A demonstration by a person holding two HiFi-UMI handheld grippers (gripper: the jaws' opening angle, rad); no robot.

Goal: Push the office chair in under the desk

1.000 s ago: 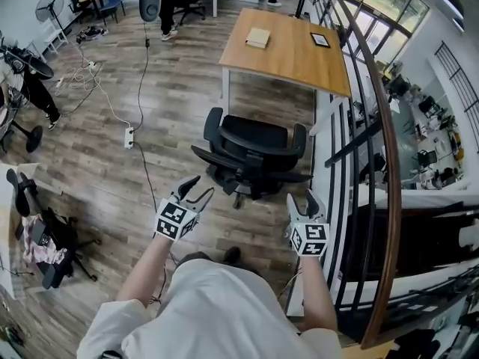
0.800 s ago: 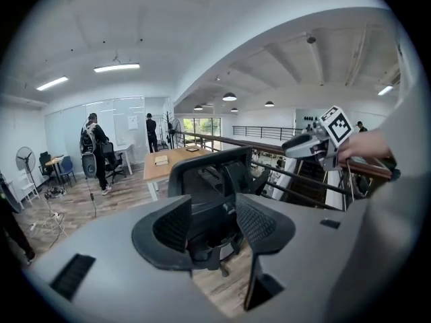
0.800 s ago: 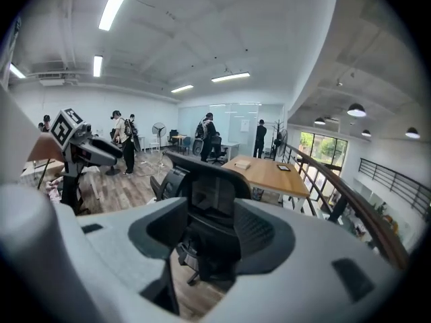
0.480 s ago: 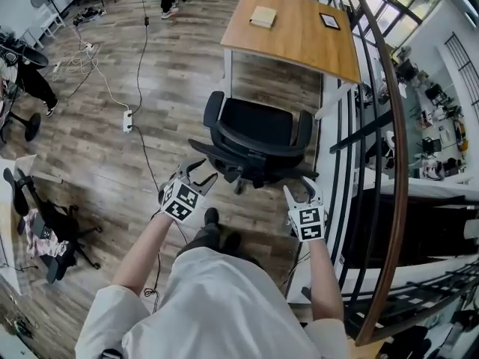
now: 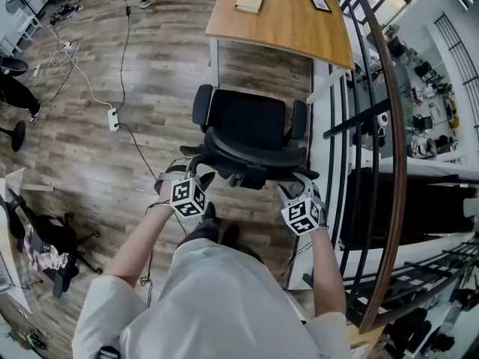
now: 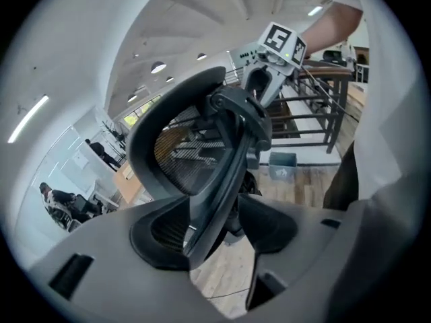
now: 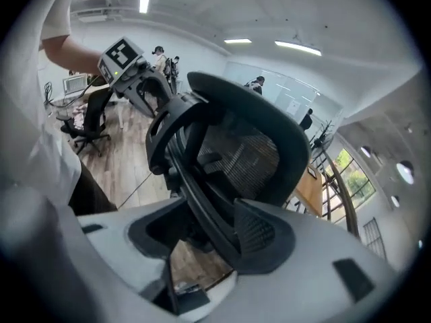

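Office chair (image 5: 243, 122) stands on the wood floor (image 5: 82, 163), just short of the bench (image 5: 288, 28), seat facing it and not under it yet. Backrest (image 5: 254, 158) faces the person. Left claw (image 5: 196, 173) sits at the backrest's left end, jaws apart and just opened wider. The rim runs between them, with a gap showing on one side. Right claw (image 5: 299, 185) is at the right end, jaws apart. The rim passes between them, against one pad only and not clamped.
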